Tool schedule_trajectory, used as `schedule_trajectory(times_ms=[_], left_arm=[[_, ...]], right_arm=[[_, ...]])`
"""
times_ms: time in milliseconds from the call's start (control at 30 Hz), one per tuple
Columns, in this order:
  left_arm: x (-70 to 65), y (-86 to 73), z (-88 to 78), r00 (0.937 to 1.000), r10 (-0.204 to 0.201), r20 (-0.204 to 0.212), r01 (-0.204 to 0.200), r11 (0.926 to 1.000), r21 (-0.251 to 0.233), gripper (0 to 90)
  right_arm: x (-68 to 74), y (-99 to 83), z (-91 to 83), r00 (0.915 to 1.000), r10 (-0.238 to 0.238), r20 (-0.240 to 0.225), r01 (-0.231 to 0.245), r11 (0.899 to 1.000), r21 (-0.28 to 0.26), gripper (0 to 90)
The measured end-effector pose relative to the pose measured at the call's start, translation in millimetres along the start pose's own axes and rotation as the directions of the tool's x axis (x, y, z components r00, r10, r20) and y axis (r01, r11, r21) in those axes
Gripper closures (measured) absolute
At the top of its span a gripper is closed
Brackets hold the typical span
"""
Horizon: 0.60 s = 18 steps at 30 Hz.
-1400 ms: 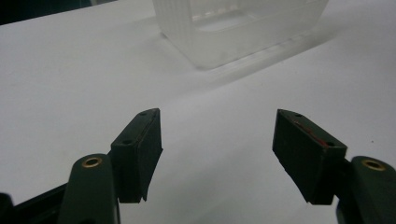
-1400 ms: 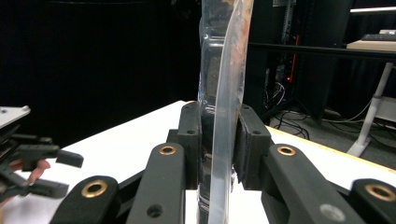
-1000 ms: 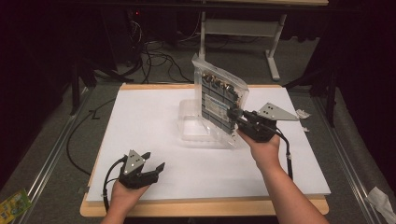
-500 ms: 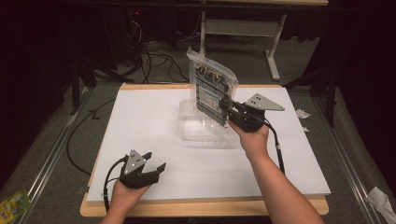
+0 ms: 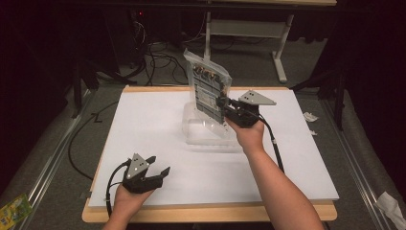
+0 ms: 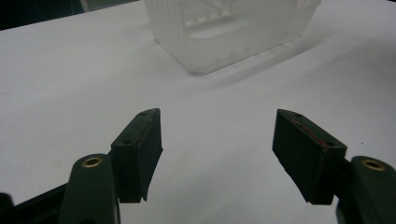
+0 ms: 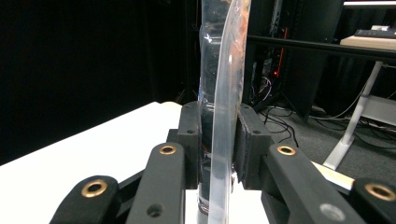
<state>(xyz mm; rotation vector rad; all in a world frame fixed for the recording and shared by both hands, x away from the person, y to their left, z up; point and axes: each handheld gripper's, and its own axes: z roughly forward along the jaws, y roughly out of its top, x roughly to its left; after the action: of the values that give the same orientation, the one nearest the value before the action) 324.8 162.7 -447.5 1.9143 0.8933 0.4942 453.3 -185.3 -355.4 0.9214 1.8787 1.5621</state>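
Right gripper (image 5: pixel 224 102) clamped on edge of clear flat plastic case with dark ribbed insert (image 5: pixel 208 86), case upright above clear ribbed plastic tray (image 5: pixel 210 130) at table centre. Step judged: seating case in tray; next calls for edge lined to slot. Left gripper (image 5: pixel 158 165) at 7 o'clock, jaws wide, empty. White tabletop (image 5: pixel 143 120); dark room, cables at 12.
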Motion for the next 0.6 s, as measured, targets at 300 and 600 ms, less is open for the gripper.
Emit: schedule_trajectory(times_ms=[300, 600], left_arm=[[0.9, 0.0, 1.4, 1.0, -0.003, -0.001, 0.003, 1.0, 0.004, 33.4], [0.2, 0.0, 2.0, 1.0, -0.001, 0.002, 0.001, 1.0, 0.007, 33.4]], right_arm=[[0.5, -6.0, 17.1, 0.9994, -0.035, 0.007, 0.035, 0.999, 0.024, 76.3], [-2.6, -18.8, 28.0, 0.9979, -0.064, -0.001, 0.064, 0.996, 0.064, 76.2]])
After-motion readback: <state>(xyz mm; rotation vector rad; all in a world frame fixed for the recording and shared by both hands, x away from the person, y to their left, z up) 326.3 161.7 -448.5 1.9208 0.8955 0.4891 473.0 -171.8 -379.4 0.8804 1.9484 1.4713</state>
